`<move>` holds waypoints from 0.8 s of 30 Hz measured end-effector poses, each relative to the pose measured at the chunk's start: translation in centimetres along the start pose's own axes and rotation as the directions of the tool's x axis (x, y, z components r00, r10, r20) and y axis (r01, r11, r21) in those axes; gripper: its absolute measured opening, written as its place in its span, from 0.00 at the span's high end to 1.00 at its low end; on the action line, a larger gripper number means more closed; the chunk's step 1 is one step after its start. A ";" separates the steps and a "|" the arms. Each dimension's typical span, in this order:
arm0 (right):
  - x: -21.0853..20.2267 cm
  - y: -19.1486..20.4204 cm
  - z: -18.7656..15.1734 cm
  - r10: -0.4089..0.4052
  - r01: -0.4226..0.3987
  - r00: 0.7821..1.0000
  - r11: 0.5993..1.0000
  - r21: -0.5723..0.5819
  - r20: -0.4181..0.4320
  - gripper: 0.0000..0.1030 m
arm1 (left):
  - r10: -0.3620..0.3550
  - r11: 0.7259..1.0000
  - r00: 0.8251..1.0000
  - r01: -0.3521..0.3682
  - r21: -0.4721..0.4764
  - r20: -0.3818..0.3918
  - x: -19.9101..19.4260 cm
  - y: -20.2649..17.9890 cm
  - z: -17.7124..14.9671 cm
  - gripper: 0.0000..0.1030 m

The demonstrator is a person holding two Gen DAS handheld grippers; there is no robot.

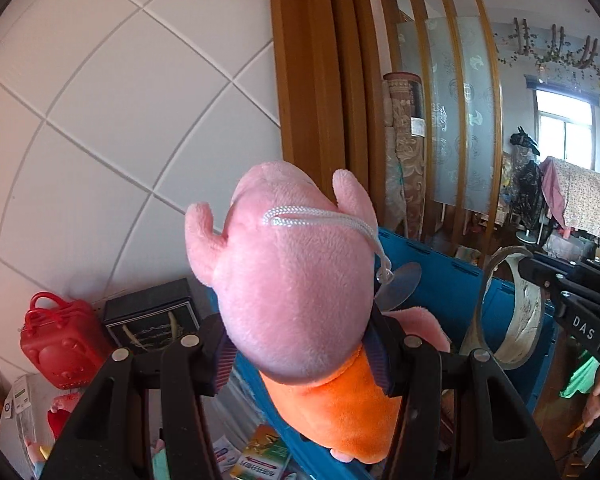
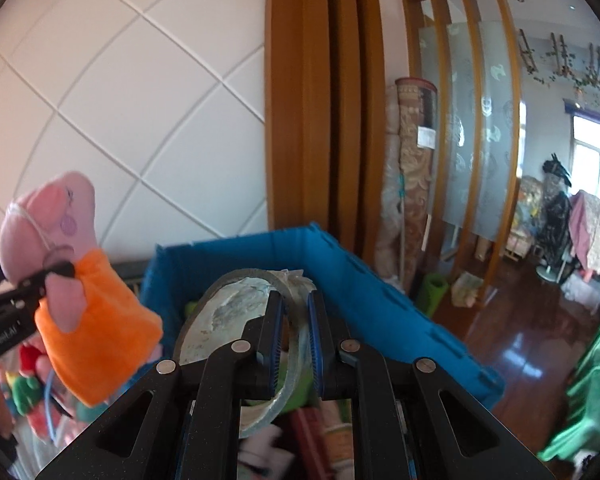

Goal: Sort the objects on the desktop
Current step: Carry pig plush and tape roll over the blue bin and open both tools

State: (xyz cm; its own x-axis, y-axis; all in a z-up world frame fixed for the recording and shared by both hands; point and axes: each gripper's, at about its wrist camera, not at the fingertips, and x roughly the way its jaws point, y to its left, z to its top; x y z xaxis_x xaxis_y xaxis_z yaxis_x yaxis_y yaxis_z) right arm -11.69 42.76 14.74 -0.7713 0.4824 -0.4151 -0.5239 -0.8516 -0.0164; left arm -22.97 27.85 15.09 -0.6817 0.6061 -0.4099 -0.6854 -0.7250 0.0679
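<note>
My left gripper is shut on a pink plush pig in an orange dress, held in the air; a white loop cord and a clear suction cup hang from its head. It also shows in the right wrist view, with the left gripper at the far left. My right gripper is shut on a roll of clear tape, held above the blue crate. From the left wrist view the tape roll and the right gripper are at the right.
The blue plastic crate holds mixed items. A red toy case and a black box stand by the white tiled wall. Booklets and plush toys lie below. A wooden door frame rises behind.
</note>
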 end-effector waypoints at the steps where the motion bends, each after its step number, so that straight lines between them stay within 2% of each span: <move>1: 0.3 -0.6 -0.3 -0.001 0.001 1.000 1.000 -0.011 -0.017 0.88 | -0.013 1.000 1.000 0.013 0.008 -0.019 0.9 -0.8 0.1 0.48; 4: 2.3 -2.5 -1.2 -0.002 -0.002 0.998 0.999 -0.054 -0.068 0.88 | -0.038 0.999 0.995 0.039 0.012 -0.091 3.8 -3.0 0.5 0.48; 7: 3.8 -4.0 -2.4 -0.007 -0.003 0.994 0.996 -0.092 -0.107 0.88 | -0.050 0.998 0.986 0.054 0.021 -0.162 6.3 -4.7 -0.5 0.48; 11: 6.3 -5.8 -3.7 -0.004 -0.022 0.987 0.988 -0.155 -0.163 0.88 | -0.061 0.995 0.963 0.079 0.060 -0.262 8.3 -6.8 -1.9 0.48; 14: 7.9 -6.4 -5.1 0.008 -0.057 0.974 0.975 -0.214 -0.225 0.88 | -0.072 0.989 0.935 0.112 0.096 -0.346 9.2 -7.9 -3.3 0.48; 18: 9.6 -7.0 -6.6 0.013 -0.096 0.955 0.959 -0.268 -0.297 0.88 | -0.058 0.981 0.886 0.136 0.139 -0.459 10.9 -9.6 -4.7 0.45; 20: 10.3 -7.3 -7.2 0.011 -0.110 0.947 0.950 -0.292 -0.322 0.88 | -0.047 0.978 0.869 0.140 0.155 -0.493 11.6 -10.3 -5.2 0.44; 22: 10.7 -7.3 -7.7 0.007 -0.119 0.941 0.942 -0.313 -0.339 0.88 | -0.039 0.976 0.843 0.148 0.162 -0.536 12.6 -11.0 -5.5 0.44; 24: 11.3 -7.3 -8.1 0.010 -0.138 0.931 0.935 -0.327 -0.364 0.87 | -0.046 0.975 0.810 0.165 0.151 -0.585 13.5 -11.2 -5.7 0.44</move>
State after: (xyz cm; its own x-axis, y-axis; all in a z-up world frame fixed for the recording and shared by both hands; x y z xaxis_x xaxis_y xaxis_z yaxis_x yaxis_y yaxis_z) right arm -13.61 52.76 2.80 -0.5918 0.3665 -0.7179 -0.2652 -0.9296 -0.2559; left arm -23.02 42.26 3.62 -0.3707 0.3333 -0.8669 -0.8191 -0.5573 0.1359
